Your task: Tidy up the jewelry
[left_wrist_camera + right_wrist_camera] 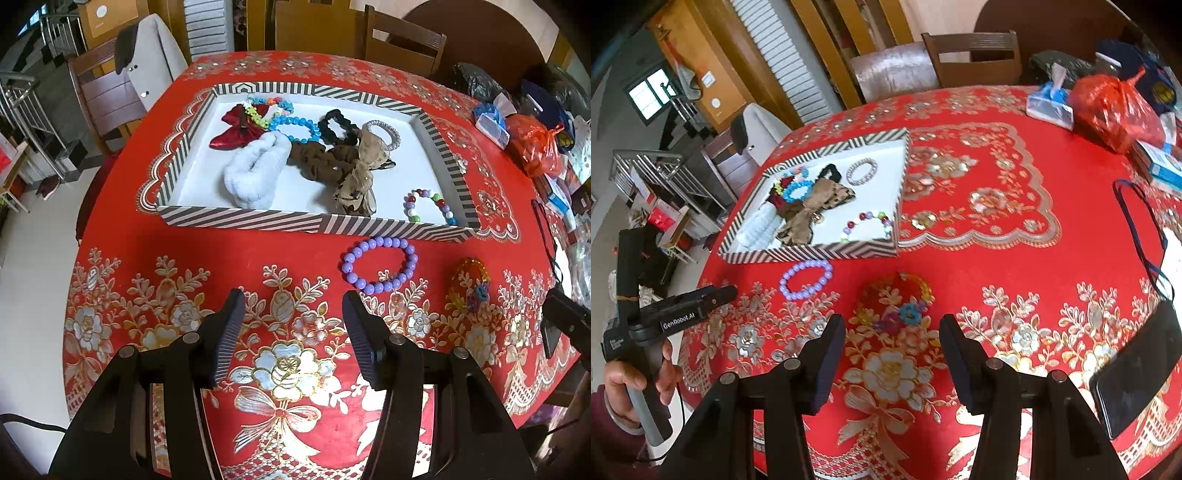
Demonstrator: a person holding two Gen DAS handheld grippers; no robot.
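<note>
The purple bead bracelet (379, 265) and the amber bead bracelet (894, 295) lay on the table (177, 254) near its front edge, just outside the striped tray (243, 218). The left gripper (293, 334) and right gripper (892, 356) were held open and empty. Each loop would best be pinched across one strand, then lifted over the tray wall.

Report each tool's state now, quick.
Left tool: open, empty, above the tablecloth.
Right tool: open, empty, just short of the yellow bracelet.
</note>
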